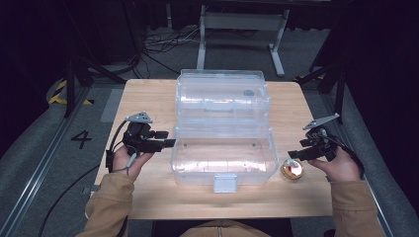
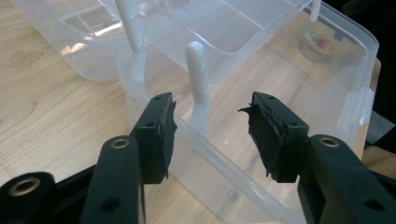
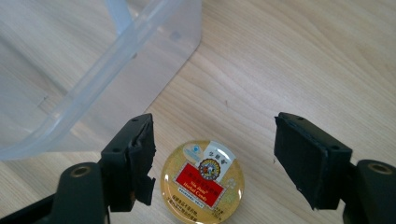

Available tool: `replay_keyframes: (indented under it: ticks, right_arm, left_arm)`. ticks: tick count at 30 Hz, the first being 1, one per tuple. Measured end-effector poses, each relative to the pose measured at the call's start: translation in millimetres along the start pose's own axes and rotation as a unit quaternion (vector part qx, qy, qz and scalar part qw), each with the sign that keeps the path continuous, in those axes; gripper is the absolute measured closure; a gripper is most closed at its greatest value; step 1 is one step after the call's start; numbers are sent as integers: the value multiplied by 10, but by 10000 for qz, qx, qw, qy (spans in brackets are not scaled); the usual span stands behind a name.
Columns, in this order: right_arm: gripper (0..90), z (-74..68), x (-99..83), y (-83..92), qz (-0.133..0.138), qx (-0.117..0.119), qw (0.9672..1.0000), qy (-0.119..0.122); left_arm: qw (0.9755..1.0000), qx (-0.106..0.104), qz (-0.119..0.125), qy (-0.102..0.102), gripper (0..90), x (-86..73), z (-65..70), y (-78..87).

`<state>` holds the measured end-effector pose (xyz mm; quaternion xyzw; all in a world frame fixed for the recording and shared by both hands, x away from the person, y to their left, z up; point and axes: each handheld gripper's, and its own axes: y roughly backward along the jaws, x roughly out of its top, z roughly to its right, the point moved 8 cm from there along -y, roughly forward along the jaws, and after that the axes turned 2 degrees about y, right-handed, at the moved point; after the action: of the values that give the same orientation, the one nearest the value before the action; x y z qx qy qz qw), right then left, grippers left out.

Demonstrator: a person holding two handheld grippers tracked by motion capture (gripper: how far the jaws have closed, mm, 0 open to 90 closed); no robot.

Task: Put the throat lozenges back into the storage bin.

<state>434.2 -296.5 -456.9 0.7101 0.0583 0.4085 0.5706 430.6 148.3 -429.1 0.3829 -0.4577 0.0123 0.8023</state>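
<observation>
Much stays hard to read at this wooden table point(image 1: 148, 197): the clear plastic box point(image 1: 223, 157) is see-through, so its walls blur into the wood beneath, and the small print on the round tin point(image 3: 202, 180) cannot be made out. In the left gripper view the far parts of the box are cut off at the top edge, and the tin shows through the box's walls as a pale smudge. The box stands open at the middle of the table, its lid point(image 1: 222, 94) thrown back behind it with a small grey disc on it; the box's deep lower half holds nothing that can be seen, and a grey latch point(image 1: 225, 182) hangs at its front. White posts rise inside the near wall of the box. The tin, gold with a red label, lies flat on the table just right of the box's front corner, outside it. The right gripper point(image 3: 212, 158) hangs over the tin with its jaws spread wide, one pad on each side, neither touching it. The left gripper point(image 2: 210, 135) sits at the box's left wall, jaws released and straddling the rim, gripping nothing.
</observation>
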Motion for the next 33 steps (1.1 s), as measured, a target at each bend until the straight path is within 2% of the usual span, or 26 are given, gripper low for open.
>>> replay_keyframes:
  ticks: [3,6,15,20,26,33]
  right_arm:
    - [295,-6,-12,-25,-47,1,10000,14]
    - [295,-22,-40,-67,-186,27,9998,59]
    - [294,-44,-140,-201,-644,100,9978,76]
    - [251,-41,-185,-259,-857,91,9963,62]
    - [232,-31,-213,-303,-937,38,9956,-3]
    - [209,-44,-273,-379,-1166,65,9932,44]
  left_arm:
    - [10000,2,7,33,509,-2,-3,1]
    - [10000,-7,-10,-11,509,-6,-11,-3]
    - [10000,-13,-42,56,508,-22,-14,-28]
    - [10000,-10,-49,63,509,-29,-27,-30]
    - [9999,-7,-58,86,509,-37,-38,-31]
    - [9999,-4,-63,92,510,-41,-46,-32]
